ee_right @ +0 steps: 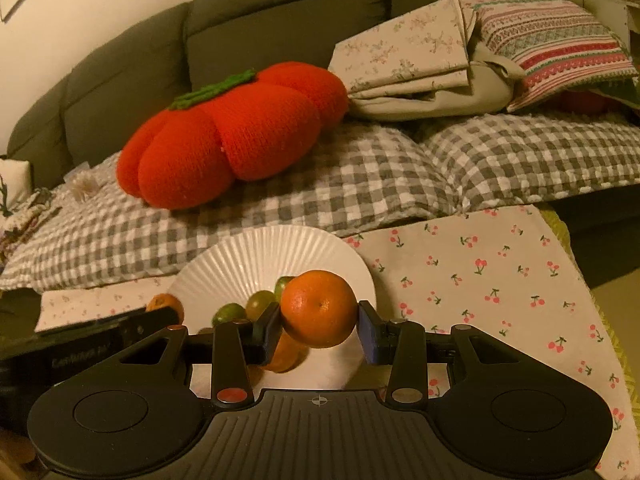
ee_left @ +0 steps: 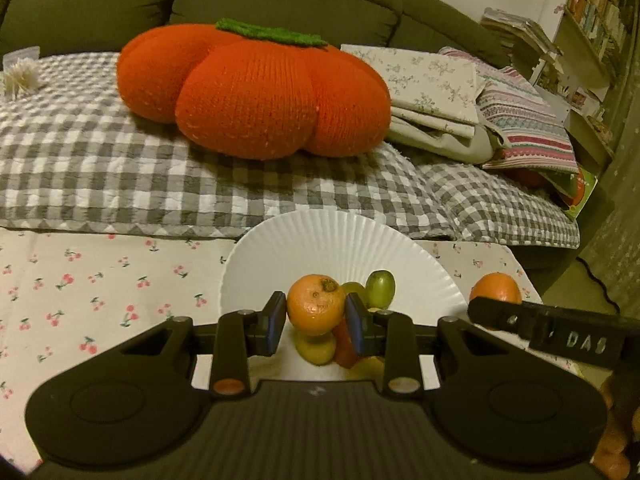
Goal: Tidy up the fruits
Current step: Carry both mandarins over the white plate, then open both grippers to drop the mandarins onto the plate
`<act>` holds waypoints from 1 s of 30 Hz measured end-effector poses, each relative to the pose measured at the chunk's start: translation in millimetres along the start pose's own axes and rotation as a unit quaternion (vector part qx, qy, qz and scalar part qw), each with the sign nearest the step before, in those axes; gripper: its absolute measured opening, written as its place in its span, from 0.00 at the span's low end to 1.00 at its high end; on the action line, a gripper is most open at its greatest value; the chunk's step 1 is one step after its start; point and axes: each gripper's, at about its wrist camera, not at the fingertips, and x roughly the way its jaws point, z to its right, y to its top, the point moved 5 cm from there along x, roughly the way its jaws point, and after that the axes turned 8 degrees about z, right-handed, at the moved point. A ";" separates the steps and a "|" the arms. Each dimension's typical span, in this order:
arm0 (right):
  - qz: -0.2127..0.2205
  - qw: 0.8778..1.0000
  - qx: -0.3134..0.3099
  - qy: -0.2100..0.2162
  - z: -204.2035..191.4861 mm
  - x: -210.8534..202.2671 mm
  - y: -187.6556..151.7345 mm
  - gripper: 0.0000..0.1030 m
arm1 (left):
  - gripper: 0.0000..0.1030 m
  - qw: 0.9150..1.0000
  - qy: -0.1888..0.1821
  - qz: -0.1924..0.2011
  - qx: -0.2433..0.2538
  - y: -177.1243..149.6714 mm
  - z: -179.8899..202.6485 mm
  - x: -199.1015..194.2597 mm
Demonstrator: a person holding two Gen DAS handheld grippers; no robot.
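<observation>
Setting: low surface under a cherry-print cloth (ee_right: 500,280), set against a sofa draped in a grey gingham quilt (ee_left: 120,152); knitted orange pumpkin cushion (ee_left: 248,92) and folded linens (ee_right: 420,68) well beyond the fingers.

Item 1: white fluted paper plate (ee_left: 340,240), directly ahead of and beneath both pairs of fingers; holds green grapes (ee_left: 380,286) and a red-orange piece I cannot identify, heaped just below the left fingers.

Item 2: left gripper (ee_left: 316,316); fingers narrowed onto a mandarin with a brown stem scar (ee_left: 316,310), held between the blue pads above the heap; whether it touches the fruit beneath cannot be told.

Item 3: right gripper (ee_right: 319,326); fingers at medium spread around a second mandarin (ee_right: 319,308); left pad touching, right pad appears just at the skin; fruit sits above the plate's near part.

Risks, as judged:
- round, smooth peel and small pad contact; a light grip on the right mandarin may let it roll out forward onto the cloth;
- releasing the left mandarin atop the heap may scatter the grapes, which roll easily; the rim is shallow, so some could leave the plate;
- paper plate is light; a downward nudge at its near edge may tip or slide it;
- both grippers crowd the same plate; each shows at the edge of the other's view, so a collision is plausible;
- hard squeezing may bruise the soft fruit.
</observation>
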 end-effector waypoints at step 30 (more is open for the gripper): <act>0.016 1.000 0.001 0.006 -9.4 47.8 -8.1 0.62 | 0.48 1.000 0.001 -0.008 -0.023 2.4 -19.6 20.9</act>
